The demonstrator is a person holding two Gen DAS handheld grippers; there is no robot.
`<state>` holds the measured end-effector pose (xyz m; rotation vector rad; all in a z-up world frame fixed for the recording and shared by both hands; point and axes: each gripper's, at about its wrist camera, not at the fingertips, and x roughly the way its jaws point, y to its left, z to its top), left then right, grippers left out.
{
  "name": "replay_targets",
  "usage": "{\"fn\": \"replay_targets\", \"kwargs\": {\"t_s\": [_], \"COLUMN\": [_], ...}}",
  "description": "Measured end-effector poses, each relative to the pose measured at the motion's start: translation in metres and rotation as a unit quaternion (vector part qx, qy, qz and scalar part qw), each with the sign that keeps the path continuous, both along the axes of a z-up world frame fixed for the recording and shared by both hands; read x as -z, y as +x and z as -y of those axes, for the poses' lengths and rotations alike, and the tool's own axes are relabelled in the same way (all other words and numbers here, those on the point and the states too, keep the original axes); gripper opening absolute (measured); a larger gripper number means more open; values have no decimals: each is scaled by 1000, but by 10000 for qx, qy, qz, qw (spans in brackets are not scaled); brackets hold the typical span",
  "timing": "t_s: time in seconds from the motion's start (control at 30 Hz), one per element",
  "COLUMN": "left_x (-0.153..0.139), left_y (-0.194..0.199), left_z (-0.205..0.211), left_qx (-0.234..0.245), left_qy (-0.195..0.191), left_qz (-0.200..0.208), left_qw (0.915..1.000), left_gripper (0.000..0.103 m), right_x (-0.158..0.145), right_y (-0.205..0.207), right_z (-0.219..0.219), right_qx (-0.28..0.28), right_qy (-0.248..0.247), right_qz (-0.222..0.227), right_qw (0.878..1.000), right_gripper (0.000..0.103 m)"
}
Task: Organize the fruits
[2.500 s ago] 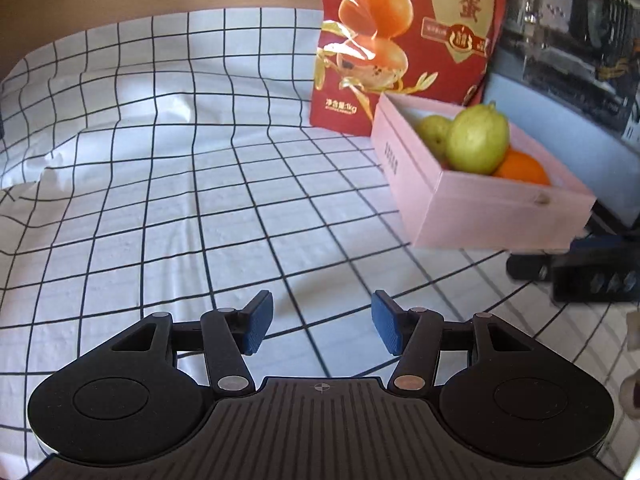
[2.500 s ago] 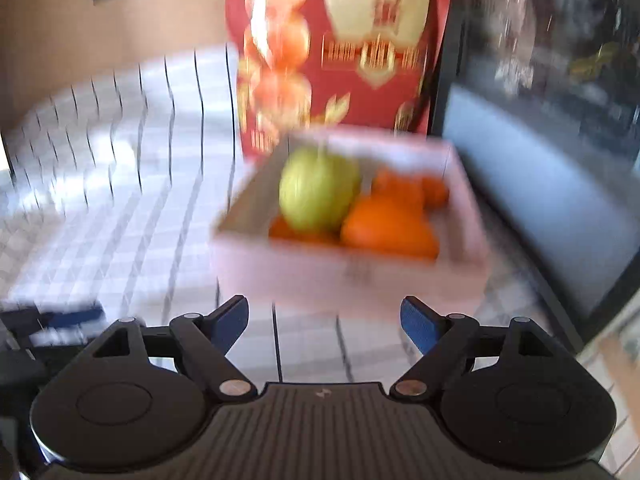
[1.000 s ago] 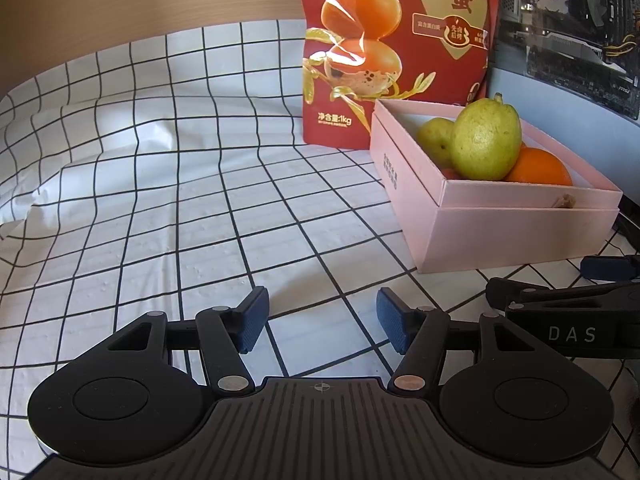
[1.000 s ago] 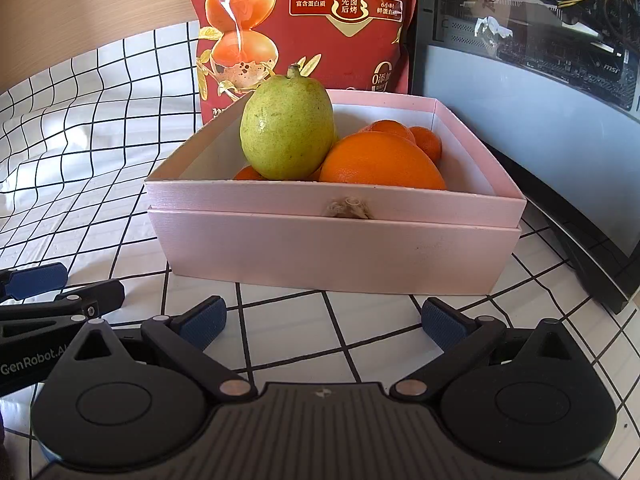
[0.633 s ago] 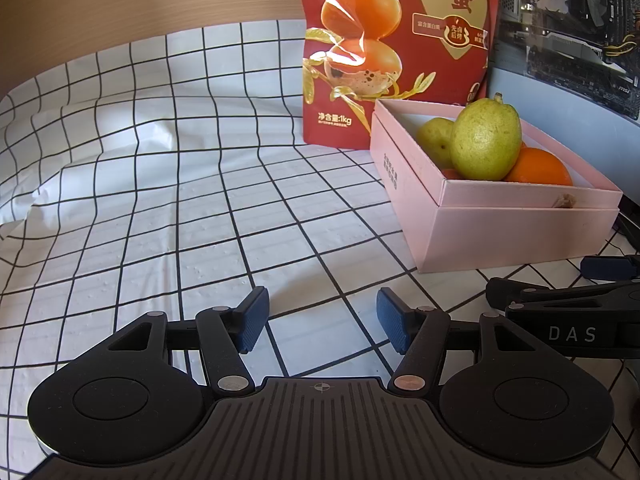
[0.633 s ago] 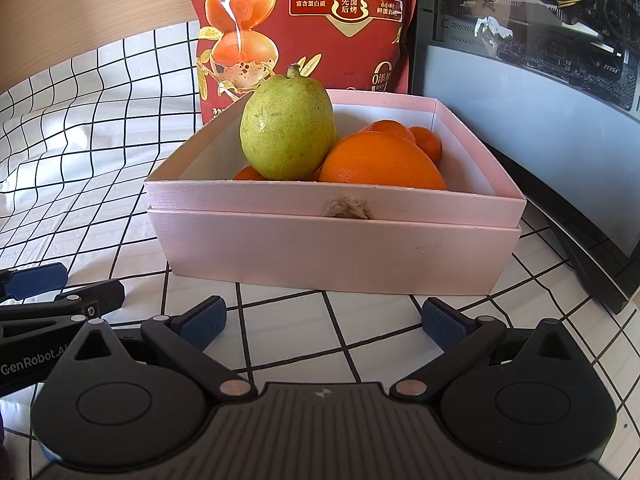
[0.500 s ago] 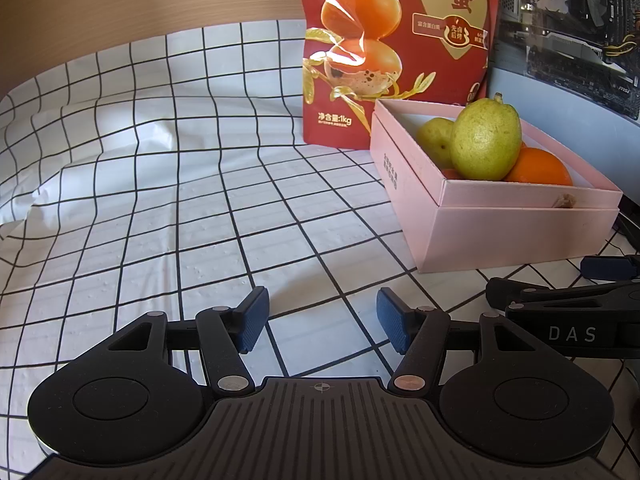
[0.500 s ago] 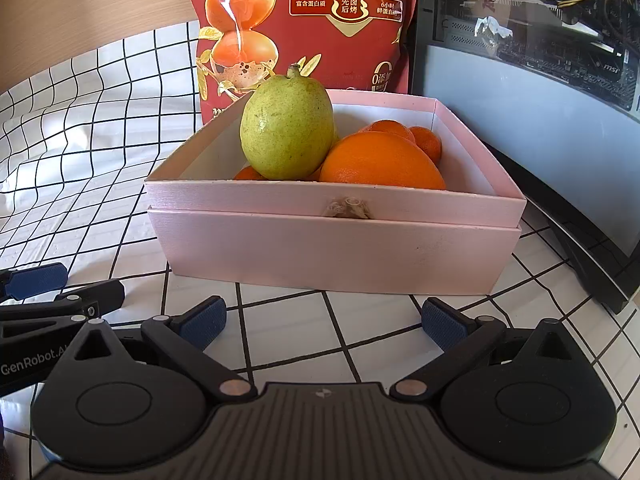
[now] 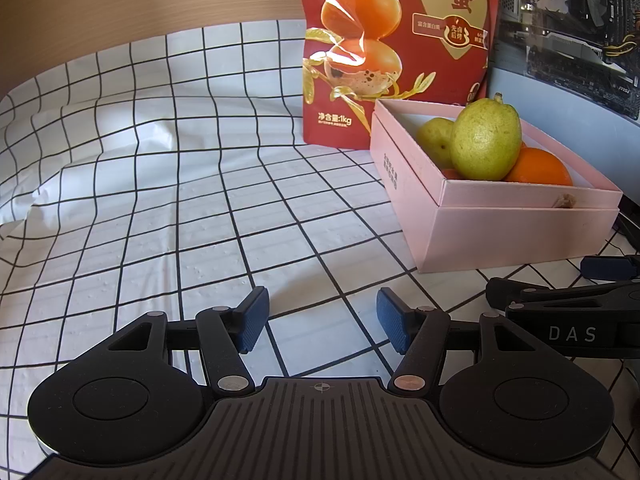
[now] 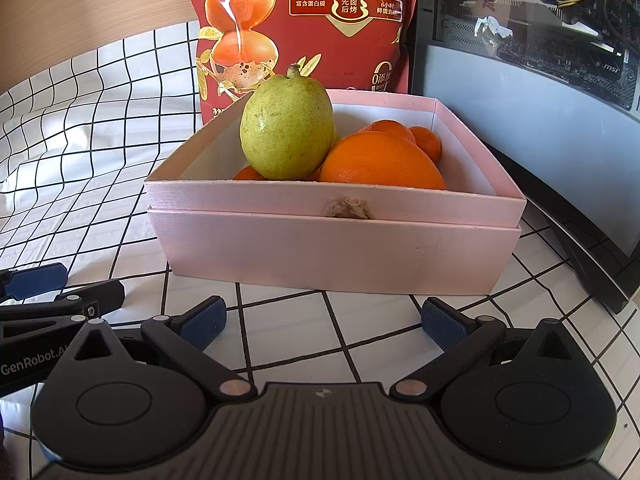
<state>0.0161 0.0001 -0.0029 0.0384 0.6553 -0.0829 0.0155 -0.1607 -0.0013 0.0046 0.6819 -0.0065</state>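
Note:
A pink box (image 10: 332,248) stands on the checked cloth and holds a green pear (image 10: 286,132), a large orange (image 10: 380,164) and smaller oranges (image 10: 428,142) behind it. My right gripper (image 10: 322,320) rests open just in front of the box, nothing between its fingers. In the left wrist view the same pink box (image 9: 500,236) sits at the right with the pear (image 9: 484,140), a second green fruit (image 9: 434,138) and an orange (image 9: 538,168). My left gripper (image 9: 320,320) stands open over bare cloth, left of the box.
A red snack bag (image 10: 304,20) stands upright behind the box. A dark computer case (image 10: 532,72) runs along the right side. The white checked cloth (image 9: 160,184) spreads wrinkled to the left. The right gripper's fingers (image 9: 560,312) show at the left wrist view's right edge.
Over the last second nothing has moved. Before that, both grippers drew back a little and lower, and the right view settled from blur.

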Motion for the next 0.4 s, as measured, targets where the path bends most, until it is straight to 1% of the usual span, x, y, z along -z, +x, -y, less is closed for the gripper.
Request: {"fn": "replay_targets", "kwargs": {"t_s": [0.4], "left_x": [0], "left_y": [0], "left_z": [0], "left_qx": [-2], "left_qy": [-16], "left_qz": [-1], "left_qw": [10000], "left_gripper": [66], "right_x": [0], "right_y": [0], "right_z": [1], "right_qx": [-2], "right_qy": [-1], "right_qz": [1], "right_qw": [10000], "right_gripper": [103]}}
